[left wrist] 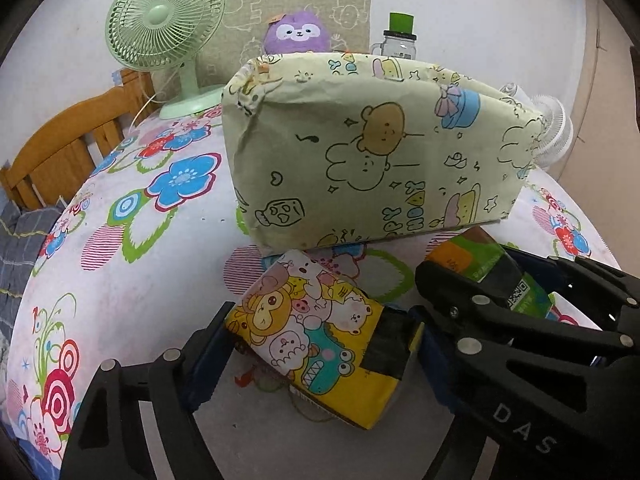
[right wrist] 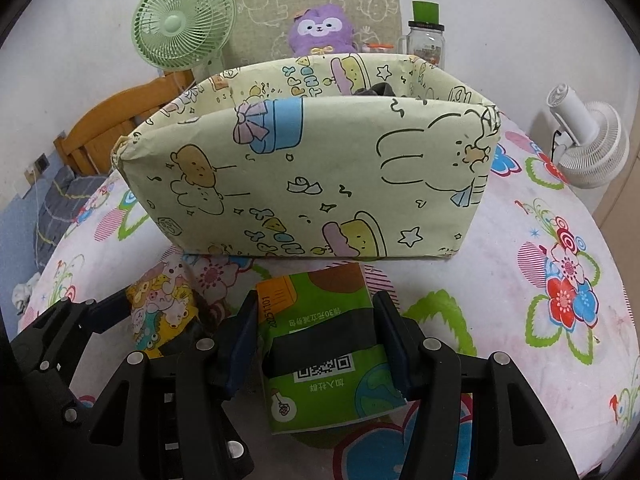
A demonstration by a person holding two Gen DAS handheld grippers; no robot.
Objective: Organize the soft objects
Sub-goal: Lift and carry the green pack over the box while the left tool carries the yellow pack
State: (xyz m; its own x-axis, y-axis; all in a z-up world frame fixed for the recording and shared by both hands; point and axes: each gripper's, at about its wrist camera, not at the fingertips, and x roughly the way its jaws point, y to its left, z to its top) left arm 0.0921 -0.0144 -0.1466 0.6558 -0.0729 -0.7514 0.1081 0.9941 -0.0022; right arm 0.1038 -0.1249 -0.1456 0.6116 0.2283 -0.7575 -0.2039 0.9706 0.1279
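Green fan [right wrist: 182, 30], purple plush [right wrist: 322, 32] behind box [right wrist: 320, 176]

Creased matt paper covers the box [right wrist: 304, 168]; glossy plastic wraps the green pack [right wrist: 332, 344].

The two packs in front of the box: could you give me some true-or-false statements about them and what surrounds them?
1. The right hand-held gripper grips the green pack. True.
2. The yellow cartoon pack lies inside the paper-covered box. False: it lies on the flowered tablecloth, in front of the box, between the left hand-held gripper's fingers.
3. A purple plush toy sits behind the box. True.
4. The green fan stands to the right of the box. False: it stands to the left; a white fan is on the right.
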